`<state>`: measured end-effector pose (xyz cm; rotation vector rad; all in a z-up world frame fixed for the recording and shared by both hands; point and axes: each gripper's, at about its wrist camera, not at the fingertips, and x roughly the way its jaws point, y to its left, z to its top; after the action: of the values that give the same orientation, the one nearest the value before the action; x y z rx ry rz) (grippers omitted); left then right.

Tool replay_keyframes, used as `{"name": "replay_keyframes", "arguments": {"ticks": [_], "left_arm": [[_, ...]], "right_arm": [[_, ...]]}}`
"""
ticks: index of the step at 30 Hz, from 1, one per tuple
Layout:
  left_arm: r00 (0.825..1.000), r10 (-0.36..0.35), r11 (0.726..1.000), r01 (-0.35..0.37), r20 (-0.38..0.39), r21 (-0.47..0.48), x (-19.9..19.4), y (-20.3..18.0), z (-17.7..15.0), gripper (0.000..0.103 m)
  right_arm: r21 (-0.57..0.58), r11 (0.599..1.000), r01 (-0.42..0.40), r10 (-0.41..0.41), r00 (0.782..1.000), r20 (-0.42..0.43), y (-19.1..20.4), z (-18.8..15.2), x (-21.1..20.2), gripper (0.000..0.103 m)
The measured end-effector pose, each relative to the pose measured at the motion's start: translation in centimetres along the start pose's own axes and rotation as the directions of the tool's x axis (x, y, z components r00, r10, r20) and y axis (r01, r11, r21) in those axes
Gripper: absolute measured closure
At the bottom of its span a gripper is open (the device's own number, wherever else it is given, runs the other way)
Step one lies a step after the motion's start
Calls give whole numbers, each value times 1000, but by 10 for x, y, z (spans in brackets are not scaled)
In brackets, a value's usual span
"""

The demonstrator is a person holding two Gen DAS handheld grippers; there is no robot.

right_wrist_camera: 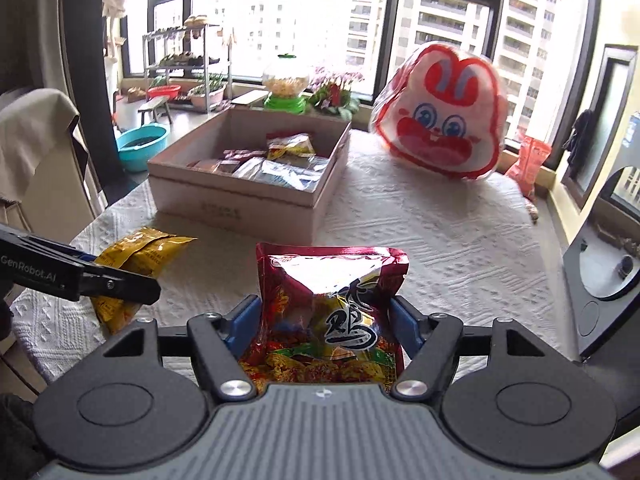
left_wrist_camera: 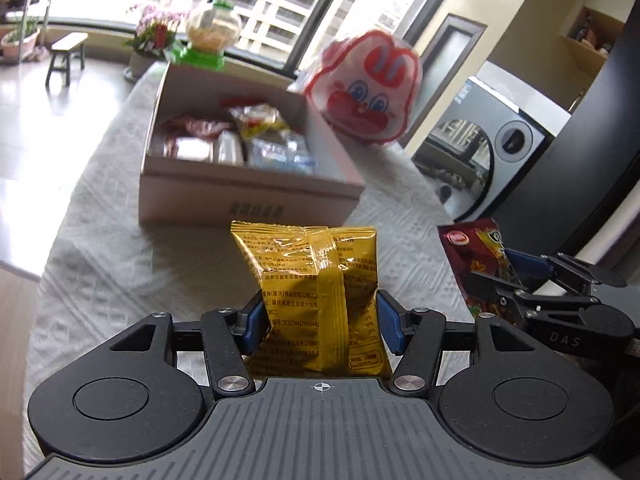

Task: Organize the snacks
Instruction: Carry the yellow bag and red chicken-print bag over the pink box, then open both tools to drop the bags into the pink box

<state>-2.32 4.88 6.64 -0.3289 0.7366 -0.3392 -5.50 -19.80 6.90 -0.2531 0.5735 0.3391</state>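
Observation:
My left gripper (left_wrist_camera: 320,322) is shut on a yellow snack packet (left_wrist_camera: 316,280) and holds it upright above the white cloth, in front of the cardboard box (left_wrist_camera: 240,196). My right gripper (right_wrist_camera: 324,326) is shut on a red snack packet (right_wrist_camera: 332,312) to the right of the left one. The red packet (left_wrist_camera: 476,264) and right gripper (left_wrist_camera: 520,280) show at the right of the left wrist view. The yellow packet (right_wrist_camera: 136,264) and left gripper (right_wrist_camera: 92,276) show at the left of the right wrist view. The open box (right_wrist_camera: 240,204) holds several snack packets.
A red and white rabbit-face bag (right_wrist_camera: 440,120) stands on the table right of the box. A candy jar with green base (right_wrist_camera: 286,84) and flowers (right_wrist_camera: 336,94) stand behind the box. The white tablecloth (right_wrist_camera: 440,248) covers the table. A washing machine (left_wrist_camera: 480,148) is at the right.

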Motion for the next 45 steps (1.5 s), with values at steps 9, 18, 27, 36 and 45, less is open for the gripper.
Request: {"name": "replay_keyframes", "arguments": {"ticks": [9,18,27,36,45], "left_arm": [[948,108,989,-133,300,62,6,-12,139,40],[966,98,994,-83,238,-70,55,36,143,41],[966,195,980,-199,168,11,29,25,116,41],[959,207,978,-202,194,-44,15,43,95,41],[961,201,973,-173,190,-153,9,57,62,41]], "right_arm": [[69,996,53,-64,984,168,-34,22,-33,33],[59,997,51,-59,989,135,-38,18,-19,32],[6,999,-34,32,981,189,-20,116,2,32],[73,977,-202,200,979,40,32,219,124,19],[81,967,-241,241,970,2,31,195,156,20]]}}
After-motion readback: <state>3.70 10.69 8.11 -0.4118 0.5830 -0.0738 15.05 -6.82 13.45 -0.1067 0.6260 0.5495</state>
